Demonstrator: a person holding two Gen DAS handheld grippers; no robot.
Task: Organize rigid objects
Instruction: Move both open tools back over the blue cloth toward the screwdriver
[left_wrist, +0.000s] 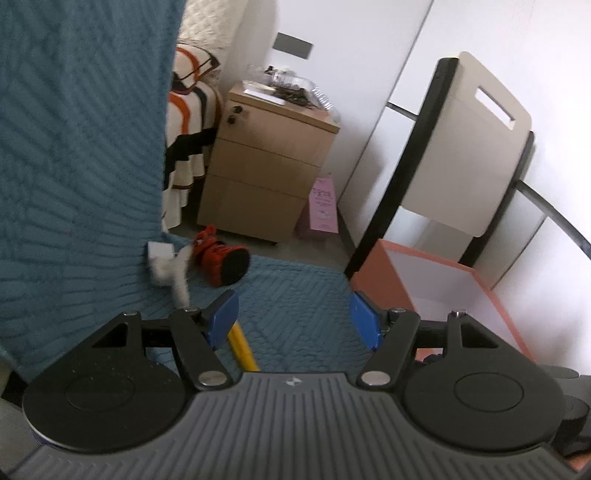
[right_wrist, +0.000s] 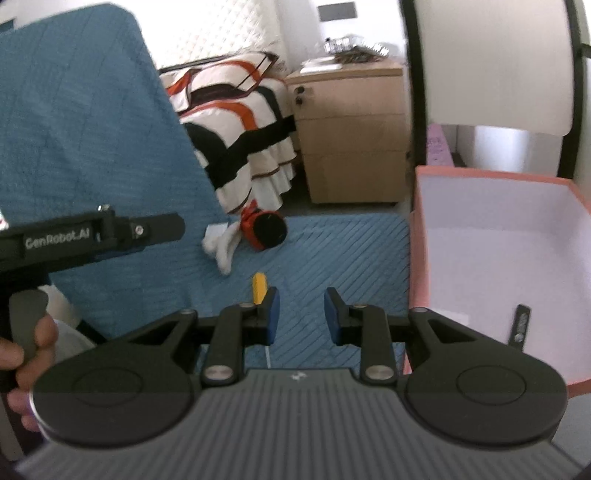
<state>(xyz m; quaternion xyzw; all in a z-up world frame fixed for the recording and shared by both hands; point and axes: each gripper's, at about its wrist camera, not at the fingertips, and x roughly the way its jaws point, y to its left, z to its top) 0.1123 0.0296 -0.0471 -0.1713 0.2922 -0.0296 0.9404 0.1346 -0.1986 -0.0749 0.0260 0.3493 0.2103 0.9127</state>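
Observation:
A yellow-handled tool (right_wrist: 259, 290) lies on the blue mat (right_wrist: 332, 251), partly hidden under my right gripper's left finger; it also shows as the yellow handle (left_wrist: 242, 347) beneath my left gripper's left finger. Farther off lie a red object with a black end (right_wrist: 266, 230) and a white fluffy item (right_wrist: 221, 251). An open pink box (right_wrist: 480, 171) with white walls stands at the mat's right edge and holds a slim black item (right_wrist: 521, 326). My left gripper (left_wrist: 293, 319) is wide open and holds nothing. My right gripper (right_wrist: 301, 314) stands narrowly open with nothing between its pads.
A blue quilted upright surface (left_wrist: 81, 147) fills the left. Behind the mat stand a wooden drawer cabinet (right_wrist: 351, 122), a bed with a striped cover (right_wrist: 236, 110) and a chair (left_wrist: 461, 147) behind the pink box (left_wrist: 373, 280). A person's hand (right_wrist: 29, 354) grips the left device's handle.

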